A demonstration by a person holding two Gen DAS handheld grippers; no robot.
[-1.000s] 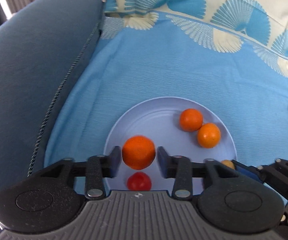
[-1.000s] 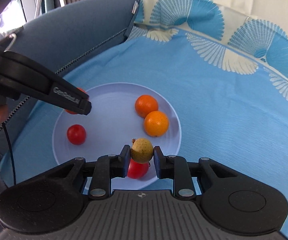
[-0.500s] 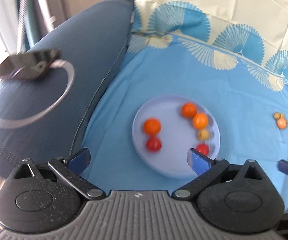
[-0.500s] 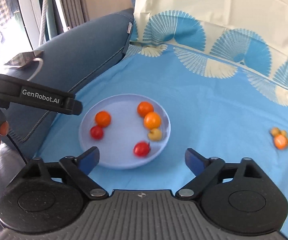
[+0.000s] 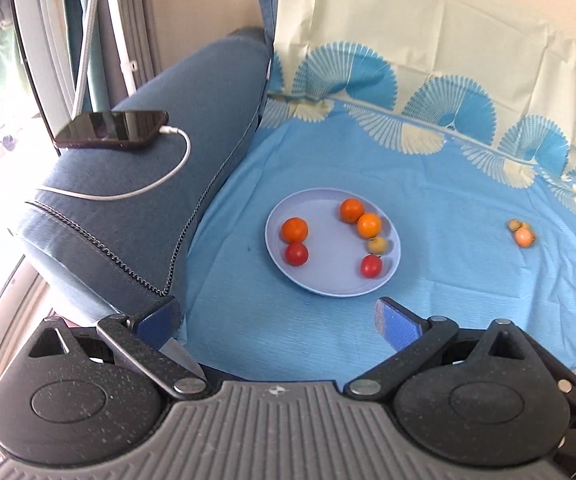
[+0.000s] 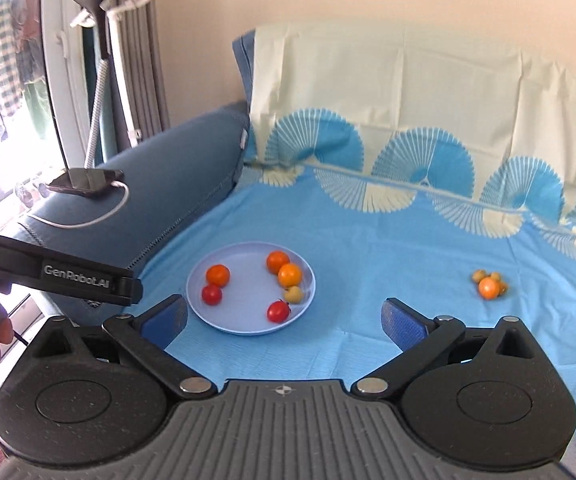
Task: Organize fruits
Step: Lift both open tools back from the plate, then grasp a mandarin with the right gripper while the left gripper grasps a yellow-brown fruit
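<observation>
Both grippers wide open, nothing between the jaws. Left gripper (image 5: 277,320) near the plate's near-left side, just above the blue sheet (image 5: 428,200). Right gripper (image 6: 285,318) jaws just opened more (empty now), near the plate's near edge.

On the round pale-blue plate (image 6: 243,328): six small fruits. Left side: an orange one (image 6: 218,275) touching a red one (image 6: 211,294). Far right: two orange ones (image 6: 283,268) side by side, then a small yellow-green one (image 6: 294,294) just below. Near edge: another red one (image 6: 279,311).

Well off to the right, on the sheet: a little pile of loose fruit (image 6: 488,286) (one orange, some tiny yellowish ones).

Far left, on the sofa arm (image 5: 159,184): a phone (image 5: 113,128) with a white cable (image 5: 135,190) plugged in.
</observation>
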